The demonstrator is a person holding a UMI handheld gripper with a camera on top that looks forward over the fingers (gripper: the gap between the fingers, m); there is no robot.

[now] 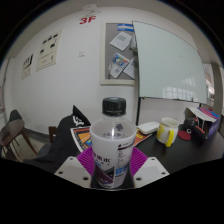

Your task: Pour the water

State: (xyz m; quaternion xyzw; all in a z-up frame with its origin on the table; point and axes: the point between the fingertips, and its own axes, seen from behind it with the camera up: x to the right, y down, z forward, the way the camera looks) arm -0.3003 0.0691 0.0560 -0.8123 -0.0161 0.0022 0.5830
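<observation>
The water bottle (114, 143) stands upright between the fingers (70, 172), black cap on and pointing straight up, its long axis vertical. The gripper (112, 176) looks clamped on its lower body (both pads seem to press the label). Beyond it, a yellow cup (169, 129) waits on the dark table (185, 152), off to one side.

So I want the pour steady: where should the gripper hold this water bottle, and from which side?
Grip the water bottle on its labelled lower body, coming straight on from the gripper's side, as it already does. The bottle stands upright on the table between the fingers, and its straight round wall there suits the pads better than the narrowing shoulder or the black cap.
</observation>
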